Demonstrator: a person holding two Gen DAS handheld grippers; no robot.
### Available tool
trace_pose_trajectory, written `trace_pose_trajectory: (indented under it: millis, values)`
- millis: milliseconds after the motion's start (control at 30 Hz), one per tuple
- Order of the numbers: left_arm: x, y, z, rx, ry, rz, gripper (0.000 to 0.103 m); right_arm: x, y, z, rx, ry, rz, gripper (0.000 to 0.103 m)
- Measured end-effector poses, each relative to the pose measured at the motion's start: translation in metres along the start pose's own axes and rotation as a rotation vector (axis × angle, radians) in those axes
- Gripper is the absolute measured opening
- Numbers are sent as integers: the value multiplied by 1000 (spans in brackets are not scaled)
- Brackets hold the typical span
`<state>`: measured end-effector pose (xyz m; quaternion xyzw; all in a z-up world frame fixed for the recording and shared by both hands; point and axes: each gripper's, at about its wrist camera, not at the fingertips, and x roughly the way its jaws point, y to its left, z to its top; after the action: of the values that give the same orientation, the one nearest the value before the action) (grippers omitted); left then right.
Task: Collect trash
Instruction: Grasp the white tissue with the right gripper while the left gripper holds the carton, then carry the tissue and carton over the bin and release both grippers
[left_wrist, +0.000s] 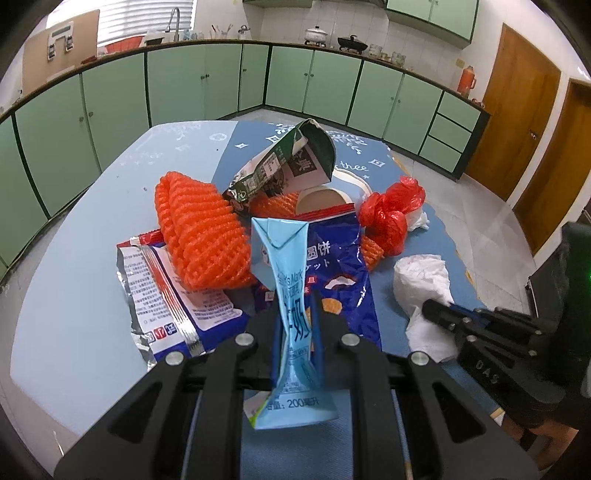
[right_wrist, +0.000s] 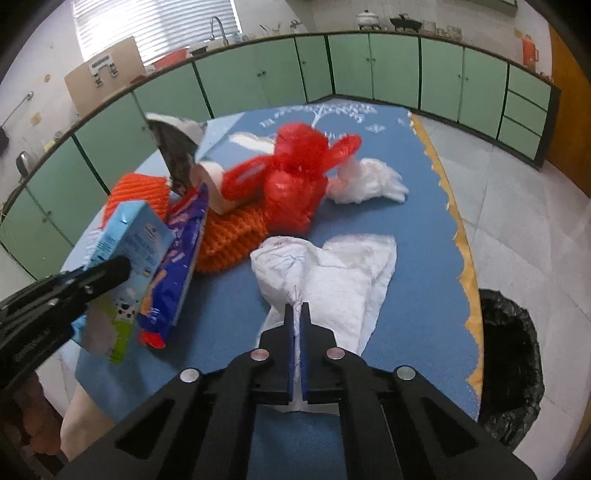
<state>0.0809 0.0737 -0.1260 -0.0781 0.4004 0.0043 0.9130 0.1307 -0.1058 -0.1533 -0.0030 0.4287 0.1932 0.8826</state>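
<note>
My left gripper (left_wrist: 295, 306) is shut on a light blue milk carton (left_wrist: 290, 280), squeezed flat and held above the table; the carton also shows in the right wrist view (right_wrist: 129, 243). My right gripper (right_wrist: 297, 314) is shut on a crumpled white paper towel (right_wrist: 325, 273), which also shows in the left wrist view (left_wrist: 424, 288). The trash pile holds orange foam netting (left_wrist: 199, 236), a blue snack wrapper (left_wrist: 340, 266), a dark green carton (left_wrist: 291, 166), a red plastic bag (right_wrist: 295, 177) and a paper cup (left_wrist: 321, 197).
A bin lined with a black bag (right_wrist: 509, 365) stands on the floor right of the table's blue mat (right_wrist: 417, 229). Another white tissue (right_wrist: 369, 181) lies beyond the red bag. Green cabinets (left_wrist: 207, 81) line the far walls.
</note>
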Motion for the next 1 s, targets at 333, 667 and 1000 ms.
trace_pose_trajectory:
  millis: [333, 667, 1000]
  values:
    - [-19, -16, 10, 34, -57, 1, 13, -49, -3, 20, 22, -96, 0, 2]
    - [-34, -63, 30, 120, -120, -79, 13, -107, -34, 25, 80, -199, -69, 2]
    - [-19, -145, 38, 258, -123, -217, 13, -149, -99, 8, 198, -252, -199, 2]
